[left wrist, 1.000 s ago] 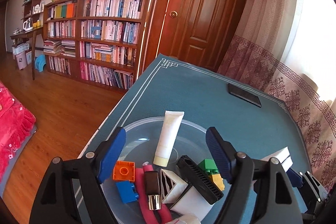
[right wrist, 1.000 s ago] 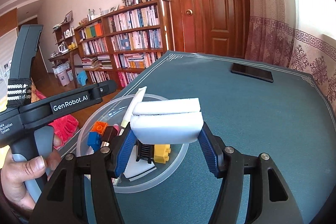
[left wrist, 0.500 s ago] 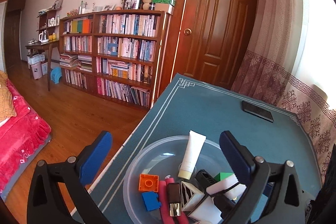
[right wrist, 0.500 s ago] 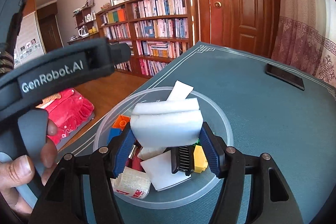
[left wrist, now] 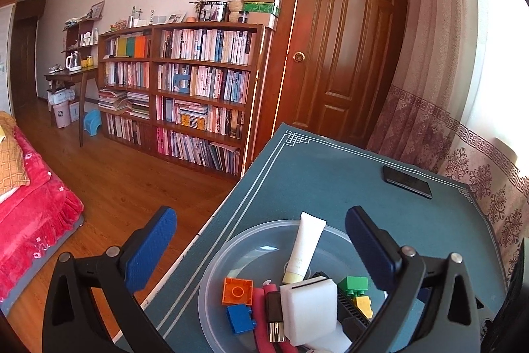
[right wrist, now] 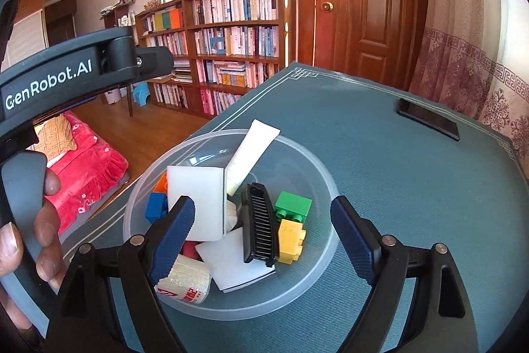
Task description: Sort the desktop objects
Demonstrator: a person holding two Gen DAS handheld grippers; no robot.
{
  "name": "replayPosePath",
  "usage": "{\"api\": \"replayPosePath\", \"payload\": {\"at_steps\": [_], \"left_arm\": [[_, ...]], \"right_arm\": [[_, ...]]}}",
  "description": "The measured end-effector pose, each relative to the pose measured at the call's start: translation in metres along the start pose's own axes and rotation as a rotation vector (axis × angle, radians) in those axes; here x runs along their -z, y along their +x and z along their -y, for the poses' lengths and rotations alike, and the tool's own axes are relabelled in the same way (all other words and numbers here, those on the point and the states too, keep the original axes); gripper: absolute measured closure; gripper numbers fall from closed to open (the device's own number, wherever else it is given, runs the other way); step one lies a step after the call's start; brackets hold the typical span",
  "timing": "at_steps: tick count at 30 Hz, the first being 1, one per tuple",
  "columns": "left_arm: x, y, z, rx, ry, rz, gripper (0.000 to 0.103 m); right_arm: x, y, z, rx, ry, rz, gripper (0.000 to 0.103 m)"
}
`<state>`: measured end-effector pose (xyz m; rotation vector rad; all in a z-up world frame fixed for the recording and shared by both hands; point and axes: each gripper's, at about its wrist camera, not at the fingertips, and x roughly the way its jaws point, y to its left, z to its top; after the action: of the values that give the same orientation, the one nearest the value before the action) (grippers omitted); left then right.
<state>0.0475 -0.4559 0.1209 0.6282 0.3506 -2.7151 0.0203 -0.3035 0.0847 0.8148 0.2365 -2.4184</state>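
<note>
Right gripper [right wrist: 264, 227] hangs over the clear plastic bowl [right wrist: 317, 154], fingers [right wrist: 173, 234] spread wide with nothing between them. The white sponge block [right wrist: 195, 200] stands on edge inside the bowl, just ahead of the right gripper's left finger, leaning against the white tube [right wrist: 251, 154]. Between the two fingers lies a black comb [right wrist: 259, 224], and just to its right a green brick [right wrist: 292, 207] sits above a yellow brick [right wrist: 291, 240]. A blue brick [right wrist: 157, 207] and an orange brick [right wrist: 162, 182] peek out left of the sponge. A rolled bandage [right wrist: 185, 282] rests at the bowl's near rim, under the left finger.

Left gripper [left wrist: 261, 243] is open too, fingers [left wrist: 148, 250] far apart and empty; its left finger sits out over the wooden floor [left wrist: 132, 187], its right finger over the bowl's far side. A hand [right wrist: 29, 237] grips that tool's handle.

The bowl sits on the teal-covered table [right wrist: 396, 187]. Far beyond the right finger, a black phone [right wrist: 428, 118] lies flat near the table's far edge.
</note>
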Motion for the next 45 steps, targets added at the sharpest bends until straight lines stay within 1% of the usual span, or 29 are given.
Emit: {"api": "replayPosePath", "payload": {"at_steps": [6,9,11,13,18,24,33,40,45], "left_arm": [[0.001,0.000,0.000,-0.005,-0.004,0.000,0.000],[0.002,-0.001,0.002,-0.007,0.006,-0.004,0.001],[0.004,-0.001,0.003,-0.008,0.010,-0.008,0.000],[0.005,-0.002,0.004,-0.010,0.013,-0.008,0.001],[0.007,-0.009,0.004,-0.019,0.016,-0.003,0.000],[0.010,-0.014,0.003,-0.026,0.023,-0.005,0.000],[0.013,-0.022,0.008,-0.024,0.041,-0.001,0.001],[0.013,-0.025,0.008,-0.030,0.040,0.003,0.001],[0.013,-0.026,0.008,-0.029,0.046,0.003,0.001]], "right_arm": [[-0.001,-0.016,-0.003,0.186,-0.065,0.092,0.016],[-0.001,-0.019,-0.008,0.300,-0.102,0.131,0.016],[0.000,-0.023,-0.011,0.326,-0.127,0.155,0.016],[0.000,-0.028,-0.010,0.303,-0.118,0.162,0.016],[0.003,-0.028,-0.008,0.243,-0.078,0.107,0.016],[0.011,-0.029,-0.013,0.186,-0.081,0.068,0.016],[0.021,-0.037,-0.029,0.132,-0.130,0.063,0.016],[0.028,-0.037,-0.034,0.159,-0.147,0.053,0.016],[0.030,-0.036,-0.031,0.163,-0.134,0.048,0.016]]}}
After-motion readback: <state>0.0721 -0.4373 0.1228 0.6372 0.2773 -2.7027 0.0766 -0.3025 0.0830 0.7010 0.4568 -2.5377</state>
